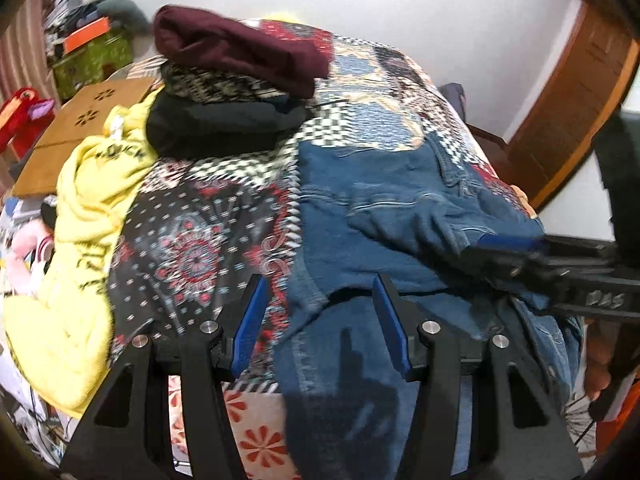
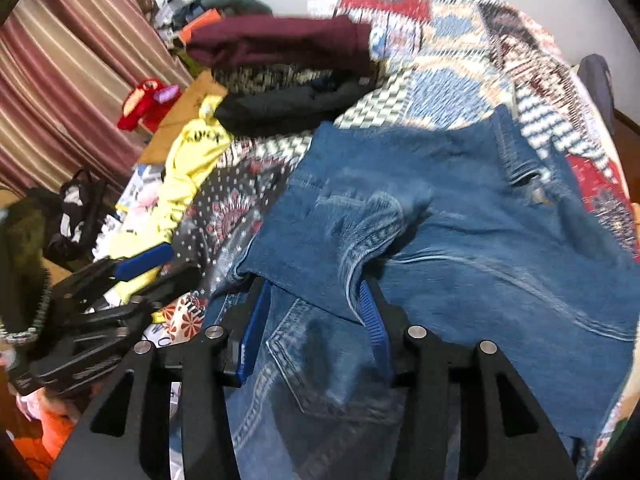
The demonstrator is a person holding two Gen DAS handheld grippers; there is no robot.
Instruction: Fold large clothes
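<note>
The blue jeans (image 2: 460, 216) lay on the bed (image 1: 380, 80), one part already folded over. The right hand-held gripper (image 2: 316, 316) was open over a folded edge. The left hand-held gripper (image 1: 320, 320) was open, holding nothing. More folding was likely left.

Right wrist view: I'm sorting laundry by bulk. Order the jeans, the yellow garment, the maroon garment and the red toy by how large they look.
1. jeans, though nearest the camera
2. maroon garment
3. yellow garment, similar to the maroon, so unsure
4. red toy
</note>
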